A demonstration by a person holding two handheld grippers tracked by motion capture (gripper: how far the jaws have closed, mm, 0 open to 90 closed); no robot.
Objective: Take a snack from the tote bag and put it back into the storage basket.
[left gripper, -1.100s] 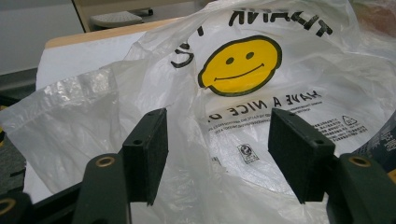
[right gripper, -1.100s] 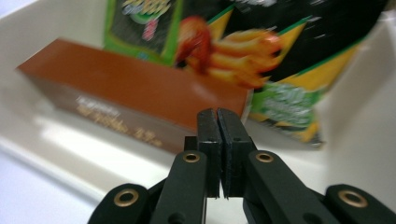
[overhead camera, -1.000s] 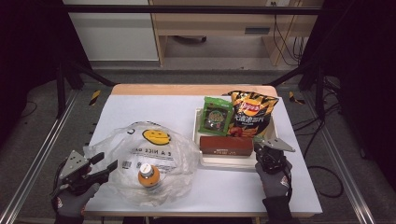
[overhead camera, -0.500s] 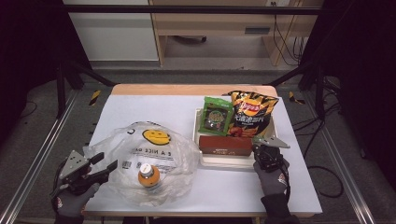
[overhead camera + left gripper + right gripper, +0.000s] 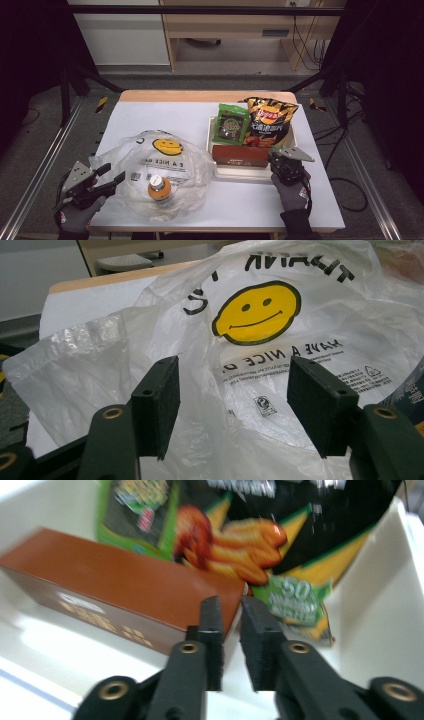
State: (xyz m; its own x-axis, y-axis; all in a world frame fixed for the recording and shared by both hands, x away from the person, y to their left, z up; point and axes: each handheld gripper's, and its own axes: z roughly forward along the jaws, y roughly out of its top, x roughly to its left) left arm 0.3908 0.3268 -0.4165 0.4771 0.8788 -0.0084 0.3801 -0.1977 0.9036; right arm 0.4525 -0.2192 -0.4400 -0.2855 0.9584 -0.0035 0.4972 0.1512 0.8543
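The right gripper [image 5: 231,630] has its fingers [image 5: 212,630] parted by a narrow gap with nothing between them; they have just been opening. Their tips sit just before the near right corner of the brown box [image 5: 115,587], apart from it. In the high view this gripper [image 5: 281,161] is at the box's [image 5: 240,154] 3 o'clock end, over the front edge of the white tray [image 5: 250,172]. The box lies along the tray's near side. Behind it, at 12 o'clock, a green packet [image 5: 231,123] and a black chip bag [image 5: 270,122] lean upright in the tray; in the right gripper view the chip bag [image 5: 300,565] is just past the fingertips.

The left gripper [image 5: 235,407] has its fingers [image 5: 160,400] released and wide, with loose film of the plastic bag [image 5: 260,340] lying between them, not pinched. In the high view this gripper [image 5: 112,175] sits at the bag's [image 5: 160,170] 9 o'clock edge, near the worktop's [image 5: 165,112] front left corner. The bag lies flat and crumpled, its smiley print toward 12 o'clock. A bottle [image 5: 159,188] with an orange body lies inside the bag near its 6 o'clock edge.
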